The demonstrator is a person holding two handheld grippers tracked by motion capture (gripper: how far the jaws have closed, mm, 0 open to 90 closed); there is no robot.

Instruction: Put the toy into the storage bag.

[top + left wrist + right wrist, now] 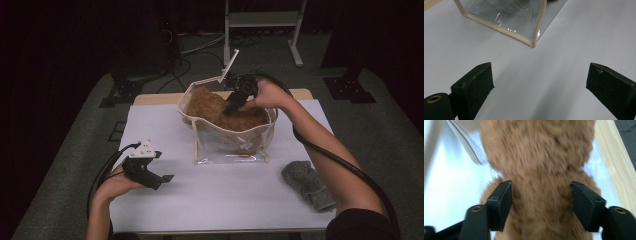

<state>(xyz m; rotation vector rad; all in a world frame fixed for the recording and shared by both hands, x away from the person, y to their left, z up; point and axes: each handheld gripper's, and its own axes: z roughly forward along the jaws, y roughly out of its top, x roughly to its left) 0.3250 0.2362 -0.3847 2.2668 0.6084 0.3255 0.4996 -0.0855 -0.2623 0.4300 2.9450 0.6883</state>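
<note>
apparently packing: the brown fleece [225,111] sits in the clear bag [232,145] mid-table, right gripper [234,105] fingers half open astride it; left gripper [159,179] gapes empty. next, lift clear.

A clear plastic pouch [232,142] with cream piping along its edges stands upright on the white table top, its mouth open at the top and its flap raised behind. A fluffy brown fleece cloth [220,111] fills the pouch, bunched in soft folds and heaped above the rim. In the right gripper view the fleece [541,182] shows a thick, curly, tan pile.
</note>
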